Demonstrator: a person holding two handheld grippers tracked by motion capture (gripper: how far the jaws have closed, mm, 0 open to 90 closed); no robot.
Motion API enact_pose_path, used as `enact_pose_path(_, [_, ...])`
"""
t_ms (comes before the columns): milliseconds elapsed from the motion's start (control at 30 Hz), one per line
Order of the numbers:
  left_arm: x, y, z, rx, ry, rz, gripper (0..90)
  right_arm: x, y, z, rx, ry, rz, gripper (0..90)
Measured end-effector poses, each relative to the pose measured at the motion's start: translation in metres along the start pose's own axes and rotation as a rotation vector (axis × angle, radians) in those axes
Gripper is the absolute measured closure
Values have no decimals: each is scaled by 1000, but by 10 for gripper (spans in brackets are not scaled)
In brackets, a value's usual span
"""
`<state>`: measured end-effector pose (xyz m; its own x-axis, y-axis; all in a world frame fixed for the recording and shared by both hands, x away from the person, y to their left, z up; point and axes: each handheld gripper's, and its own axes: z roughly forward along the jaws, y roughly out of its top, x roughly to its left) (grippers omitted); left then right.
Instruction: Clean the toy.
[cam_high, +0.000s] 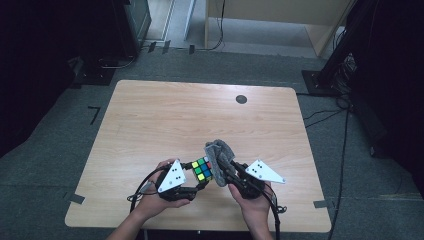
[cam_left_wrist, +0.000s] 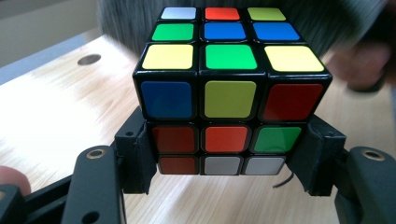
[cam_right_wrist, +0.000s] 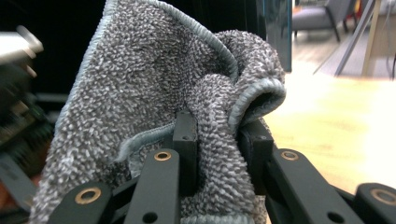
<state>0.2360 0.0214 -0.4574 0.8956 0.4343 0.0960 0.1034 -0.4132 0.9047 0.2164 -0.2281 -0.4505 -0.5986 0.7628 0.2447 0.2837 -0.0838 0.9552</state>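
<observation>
Above the desk, the left gripper clamps a puzzle cube while the right gripper pinches a grey cloth beside it; wiping likely needs light, steady strokes.

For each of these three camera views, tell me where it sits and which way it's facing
High view: above the person's side, looking forward and down at the table; both hands and forearms enter from below.
Left gripper view: rides the left gripper, looking along its jaws clamped on the cube.
Right gripper view: rides the right gripper, jaws pinching the grey cloth.
Shared: cube and cloth also appear from above.
</observation>
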Motion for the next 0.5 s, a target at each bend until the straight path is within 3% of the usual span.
enact_pose_path(67, [-1,1,-1,-13,-14,-11,345,2,3,-2,-10,-3,-13,731])
enact_pose_path(167, [0,3,-3,-31,-18,-13,344,-3,-9,6,21,3,41,732])
enact_pose_path(267, [1,-1,2,34,39,9,345,-8,-20,12,104,-34,46,733])
enact_pose_path(333, [0,-5,8,99,75,36,345,-7,-16,7,67,-65,39,734])
enact_pose_path(400, [-3,-8,14,159,109,72,345,1,-5,0,-4,-75,-21,734])
enact_pose_path(500, [-8,-7,19,177,113,84,345,22,0,1,-7,-57,-156,725])
